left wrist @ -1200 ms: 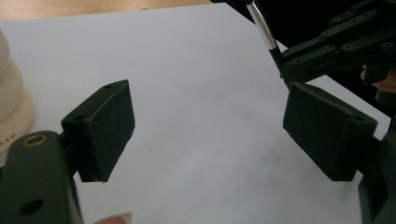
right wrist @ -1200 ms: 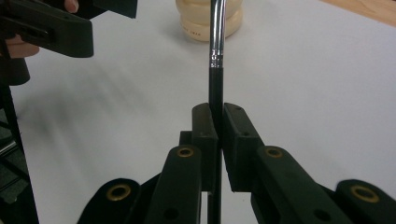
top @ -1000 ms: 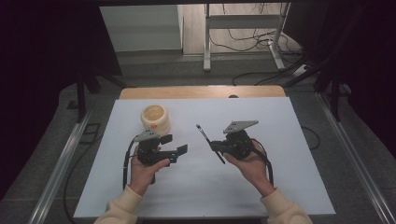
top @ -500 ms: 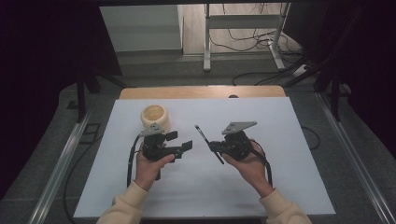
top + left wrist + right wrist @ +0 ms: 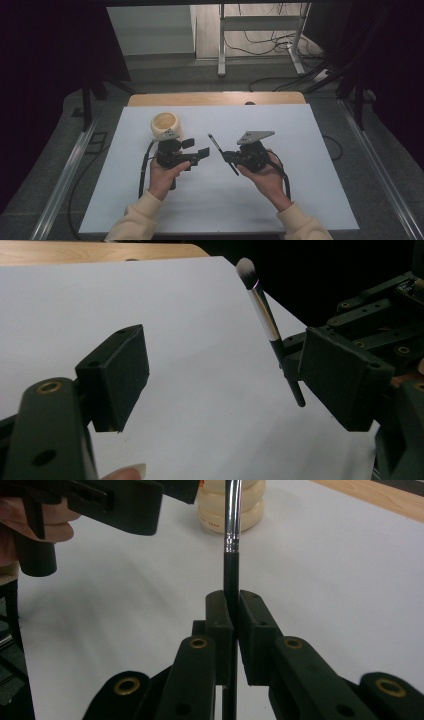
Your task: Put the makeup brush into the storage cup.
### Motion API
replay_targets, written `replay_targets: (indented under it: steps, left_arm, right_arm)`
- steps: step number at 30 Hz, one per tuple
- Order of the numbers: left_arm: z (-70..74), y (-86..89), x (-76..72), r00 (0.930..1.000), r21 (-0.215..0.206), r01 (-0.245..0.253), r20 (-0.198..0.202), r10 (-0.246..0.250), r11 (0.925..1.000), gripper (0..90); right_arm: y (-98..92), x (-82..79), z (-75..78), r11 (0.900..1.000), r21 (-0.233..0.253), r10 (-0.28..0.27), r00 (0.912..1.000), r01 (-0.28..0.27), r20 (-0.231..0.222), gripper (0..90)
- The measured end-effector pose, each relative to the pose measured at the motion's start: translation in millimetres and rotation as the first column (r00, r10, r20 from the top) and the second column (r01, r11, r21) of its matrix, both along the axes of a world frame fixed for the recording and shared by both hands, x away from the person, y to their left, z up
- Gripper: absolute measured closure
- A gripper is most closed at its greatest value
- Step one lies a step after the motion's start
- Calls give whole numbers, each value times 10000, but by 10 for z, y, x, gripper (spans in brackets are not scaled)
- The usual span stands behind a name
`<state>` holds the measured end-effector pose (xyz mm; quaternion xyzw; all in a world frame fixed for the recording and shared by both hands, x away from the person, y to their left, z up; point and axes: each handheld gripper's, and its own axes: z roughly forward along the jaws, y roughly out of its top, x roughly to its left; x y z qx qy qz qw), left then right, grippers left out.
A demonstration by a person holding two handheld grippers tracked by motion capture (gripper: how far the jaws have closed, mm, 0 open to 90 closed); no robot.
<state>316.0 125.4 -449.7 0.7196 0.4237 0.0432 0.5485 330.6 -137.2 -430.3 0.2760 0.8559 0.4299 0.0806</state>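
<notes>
Brush [image 5: 222, 153] sits clamped in the right tool [image 5: 231, 157], bristles angled away over the desk [image 5: 310, 150]; left tool [image 5: 197, 148] gapes wide just beside it, holding nothing.

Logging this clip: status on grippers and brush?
Right hand-held gripper shut on makeup brush. Left hand-held gripper open, facing brush. Cream cup behind; nothing between.

Even overhead light whitens my worktop [image 5: 300, 150] — surroundings fall dark, shadows soft, my near claw views slightly blurred.
</notes>
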Motion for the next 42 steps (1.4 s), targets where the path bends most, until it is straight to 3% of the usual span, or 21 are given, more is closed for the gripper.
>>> replay_targets:
  steps: [12, 29, 36, 42]
  left_arm:
    - [12, -164, 88, 9994, -274, 335, -107, -338, 9991, 239]
    - [-5, -228, 156, 9983, -560, 424, -384, -446, 9975, 279]
    - [-20, -252, 164, 9973, -678, 592, -397, -620, 9959, 322]
    - [-40, -280, 178, 9965, -919, 732, -330, -765, 9931, 437]
  right_arm:
    - [7, -7, -6, 10000, 33, -7, 10000, 7, 67, 837]
    - [10, -9, -15, 10000, 86, 23, 9996, -26, 273, 837]
    - [14, -9, -23, 10000, 67, 9, 9996, -11, 297, 837]
    - [25, -20, -25, 10000, 61, 61, 9992, -63, 385, 837]
